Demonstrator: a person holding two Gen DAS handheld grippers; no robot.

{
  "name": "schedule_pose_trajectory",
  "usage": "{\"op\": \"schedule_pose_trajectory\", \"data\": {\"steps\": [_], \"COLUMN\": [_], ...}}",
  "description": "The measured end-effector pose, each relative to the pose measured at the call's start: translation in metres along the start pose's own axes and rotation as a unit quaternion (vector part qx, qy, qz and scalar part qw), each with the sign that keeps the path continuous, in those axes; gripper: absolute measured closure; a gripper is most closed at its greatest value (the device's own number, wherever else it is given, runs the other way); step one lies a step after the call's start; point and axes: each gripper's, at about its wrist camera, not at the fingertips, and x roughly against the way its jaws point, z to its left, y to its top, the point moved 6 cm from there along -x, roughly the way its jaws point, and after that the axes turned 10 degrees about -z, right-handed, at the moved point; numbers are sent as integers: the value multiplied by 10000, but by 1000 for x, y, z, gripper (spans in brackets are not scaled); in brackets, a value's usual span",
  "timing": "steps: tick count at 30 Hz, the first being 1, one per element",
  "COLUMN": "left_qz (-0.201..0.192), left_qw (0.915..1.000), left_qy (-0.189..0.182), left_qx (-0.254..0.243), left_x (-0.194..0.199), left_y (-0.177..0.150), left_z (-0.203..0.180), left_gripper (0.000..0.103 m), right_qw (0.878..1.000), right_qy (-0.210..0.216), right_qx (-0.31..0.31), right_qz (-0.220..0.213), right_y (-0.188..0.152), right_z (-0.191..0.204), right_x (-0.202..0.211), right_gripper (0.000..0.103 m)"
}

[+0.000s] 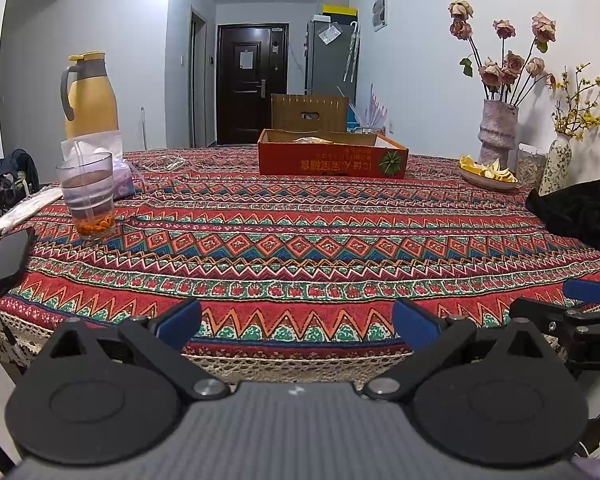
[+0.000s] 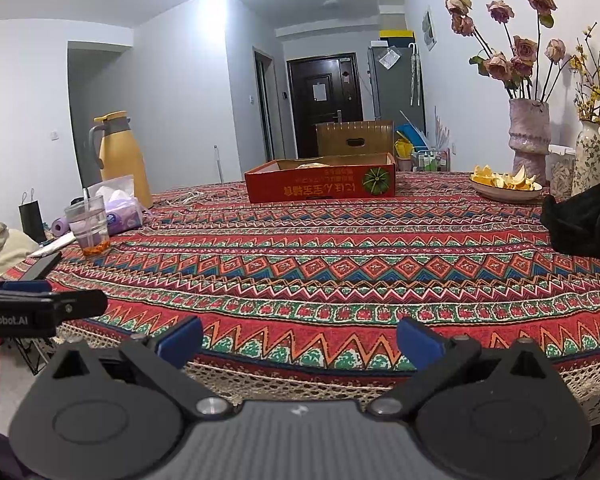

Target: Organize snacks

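Hovering grippers (image 1: 296, 322) (image 2: 299, 338), both agape, empty

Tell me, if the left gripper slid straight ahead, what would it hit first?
Probably the red cardboard box, across bare tablecloth. The left gripper is open and empty; depth is uncertain.

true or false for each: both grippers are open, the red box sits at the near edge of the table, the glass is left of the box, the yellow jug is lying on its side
1. Both the left gripper and the right gripper are open and empty. True.
2. The red box sits at the table's near edge. False: it lies at the far side.
3. The glass stands left of the box. True.
4. The yellow jug lies on its side. False: it stands upright.
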Motion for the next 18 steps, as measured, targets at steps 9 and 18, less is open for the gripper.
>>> {"op": "schedule_pose_trajectory", "data": {"steps": [9, 18], "left_qz": [-2, -7], "left_qw": [10000, 10000], "left_qy": [2, 9], "left_qx": [-5, -5], "left_x": [0, 0], "left_y": [0, 0], "left_z": [0, 0], "left_gripper": [0, 0], "right_qw": [10000, 10000], "right_qy": [17, -4], "right_qx": [25, 13], "right_qz": [-9, -7], "right_y": [0, -2], "right_z": [1, 0], "right_x": [-1, -1], "right_gripper": [0, 0]}}
